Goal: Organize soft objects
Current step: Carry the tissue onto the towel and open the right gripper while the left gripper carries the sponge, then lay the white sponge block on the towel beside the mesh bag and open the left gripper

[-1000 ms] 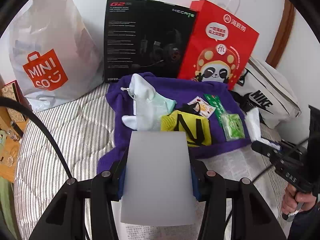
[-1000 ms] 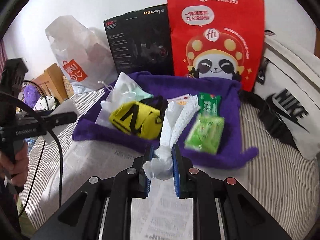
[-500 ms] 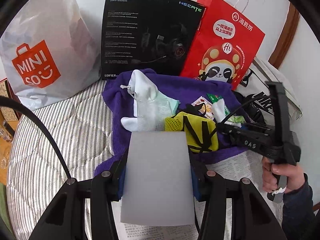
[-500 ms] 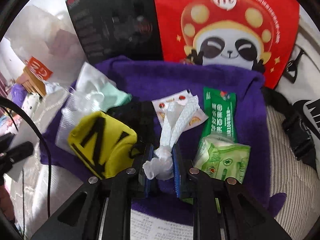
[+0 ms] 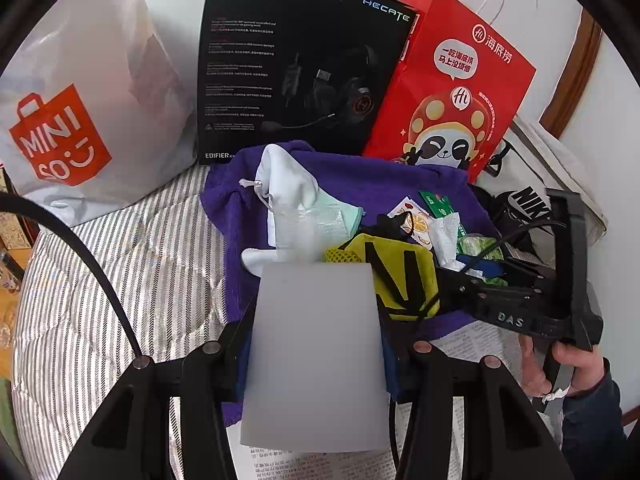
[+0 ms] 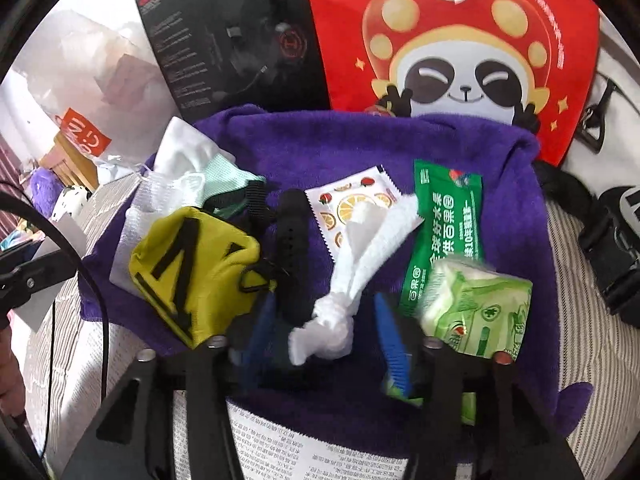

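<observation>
Right wrist view: the right gripper points steeply down over a purple towel spread on a striped bed, and its blue-padded fingers are opening, with a knotted white tissue loose between them and touching neither pad. The tissue lies low in the centre of the frame, on the towel, between a yellow pouch to the left and a green tissue pack to the right. The risk from here, as I judge it, is that the light tissue catches on a pad as the hand pulls back and gets dragged off the towel, or that the right-hand finger nudges the green pack lying against it. In the left wrist view, the left gripper, also tilted down, is closed on a flat grey card that fills the lower centre of the frame. At the lower right of that frame a person's hand grips the handle of the right gripper, its body angled across the towel's near edge.
</observation>
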Available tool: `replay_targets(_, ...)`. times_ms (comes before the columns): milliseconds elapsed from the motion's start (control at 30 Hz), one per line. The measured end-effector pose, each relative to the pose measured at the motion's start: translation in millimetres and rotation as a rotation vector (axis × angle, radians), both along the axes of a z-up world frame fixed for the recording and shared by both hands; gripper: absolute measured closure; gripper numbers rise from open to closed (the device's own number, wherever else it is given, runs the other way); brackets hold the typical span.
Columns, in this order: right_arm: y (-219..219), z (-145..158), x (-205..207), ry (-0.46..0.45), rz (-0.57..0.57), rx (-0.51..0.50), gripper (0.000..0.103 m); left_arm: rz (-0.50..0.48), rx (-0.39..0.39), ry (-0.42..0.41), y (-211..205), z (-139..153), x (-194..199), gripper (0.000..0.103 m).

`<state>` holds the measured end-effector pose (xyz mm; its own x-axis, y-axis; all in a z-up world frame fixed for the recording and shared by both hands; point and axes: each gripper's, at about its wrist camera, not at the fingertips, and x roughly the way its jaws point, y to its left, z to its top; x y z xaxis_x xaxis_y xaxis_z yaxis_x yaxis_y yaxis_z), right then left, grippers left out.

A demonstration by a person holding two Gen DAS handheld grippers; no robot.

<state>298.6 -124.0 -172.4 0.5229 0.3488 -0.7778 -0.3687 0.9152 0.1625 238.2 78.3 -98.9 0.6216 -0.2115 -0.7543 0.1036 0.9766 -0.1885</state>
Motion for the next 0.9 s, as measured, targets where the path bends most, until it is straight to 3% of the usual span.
replay_targets(467, -24, 45, -26, -0.08, -0.042, 0.086, 0.041, -0.038, 0.028, 0.001, -16, 14, 21, 0.055)
replay_targets(633, -44, 46, -56, -0.114, -0.055, 0.049, 0.041, -0.069, 0.053, -0.004, -38, 19, 56, 0.055)
replay_targets(900, -72, 33, -90, -0.107, -0.082, 0.004, 0.041, -0.077, 0.037, 0.072, -65, -4, 122, 0.055)
